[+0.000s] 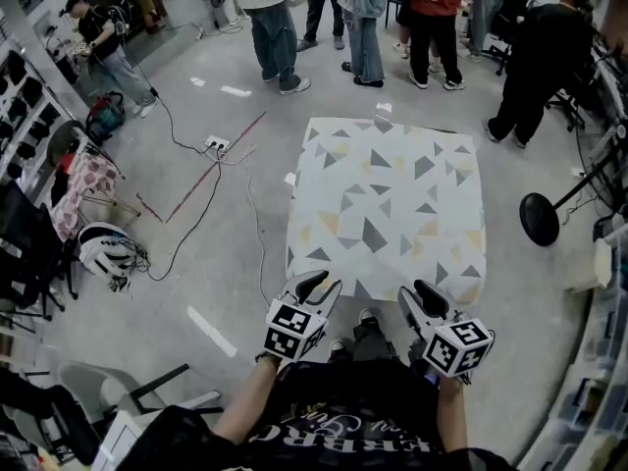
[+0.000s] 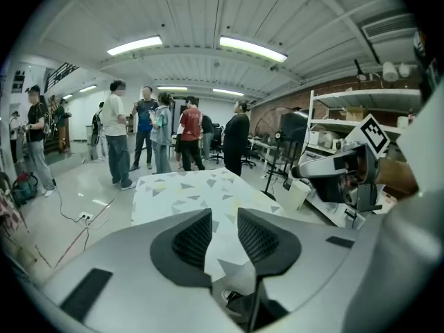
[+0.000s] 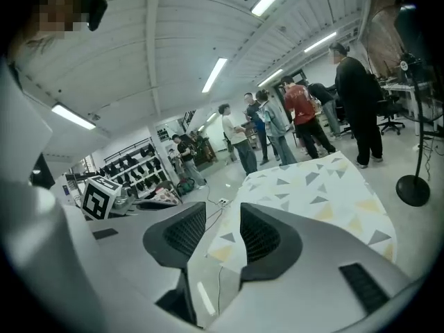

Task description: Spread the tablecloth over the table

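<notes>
The tablecloth (image 1: 388, 204), white with grey and yellow triangles, lies flat over the whole table and hangs over its edges. It also shows ahead in the left gripper view (image 2: 201, 189) and the right gripper view (image 3: 326, 186). My left gripper (image 1: 322, 287) is held in the air near the cloth's near left corner, apart from it. Its jaws (image 2: 224, 217) stand open with nothing between them. My right gripper (image 1: 420, 297) hovers by the near right corner, also clear of the cloth. It is open (image 3: 223, 214) and holds nothing.
Several people (image 1: 363, 18) stand beyond the table's far end. A stand with a round black base (image 1: 540, 219) is on the floor to the right. Cables and a power strip (image 1: 216, 145) lie to the left. Shelving (image 2: 347, 116) runs along the right wall.
</notes>
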Tool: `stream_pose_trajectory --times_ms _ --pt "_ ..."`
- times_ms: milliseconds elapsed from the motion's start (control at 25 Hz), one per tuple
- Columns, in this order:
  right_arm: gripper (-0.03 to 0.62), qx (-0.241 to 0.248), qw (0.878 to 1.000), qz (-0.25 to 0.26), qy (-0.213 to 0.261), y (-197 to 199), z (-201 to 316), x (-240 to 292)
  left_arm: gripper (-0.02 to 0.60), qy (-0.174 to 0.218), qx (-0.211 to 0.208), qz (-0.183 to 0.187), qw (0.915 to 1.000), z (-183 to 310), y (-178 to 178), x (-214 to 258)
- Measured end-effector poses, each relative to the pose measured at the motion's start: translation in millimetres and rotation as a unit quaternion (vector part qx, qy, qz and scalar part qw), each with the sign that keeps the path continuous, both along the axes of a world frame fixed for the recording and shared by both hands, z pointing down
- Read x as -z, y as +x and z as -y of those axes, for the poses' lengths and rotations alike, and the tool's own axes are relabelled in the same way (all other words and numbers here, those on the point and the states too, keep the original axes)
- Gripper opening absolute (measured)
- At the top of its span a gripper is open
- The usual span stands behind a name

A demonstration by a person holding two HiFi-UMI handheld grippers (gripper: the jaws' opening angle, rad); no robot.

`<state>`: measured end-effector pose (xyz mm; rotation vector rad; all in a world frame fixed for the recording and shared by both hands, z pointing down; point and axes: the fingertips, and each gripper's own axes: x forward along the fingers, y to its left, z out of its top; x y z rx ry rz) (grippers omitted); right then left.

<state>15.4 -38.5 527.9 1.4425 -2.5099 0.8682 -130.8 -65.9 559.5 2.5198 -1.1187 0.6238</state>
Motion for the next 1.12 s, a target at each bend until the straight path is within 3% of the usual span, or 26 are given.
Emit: stream_pose_trajectory --times_ms 240,440,640,1120 --pt "0.106 0.034 0.999 0.003 0.024 -20 -15 21 0.067 0.014 -0.039 -0.051 0.9979 -24 15 32" --pt "0.089 0.078 0.995 -0.012 0.058 -37 -28 38 0.066 0.038 -0.081 -0.076 0.9931 -44 27 53" --pt "0.041 0.115 0.986 -0.028 0.113 -55 -41 53 0.063 0.084 -0.094 -0.095 0.9874 -55 32 77" --pt "0.015 0.122 0.985 -0.026 0.123 -62 -50 61 0.031 0.094 -0.111 -0.131 0.9806 -67 39 98"
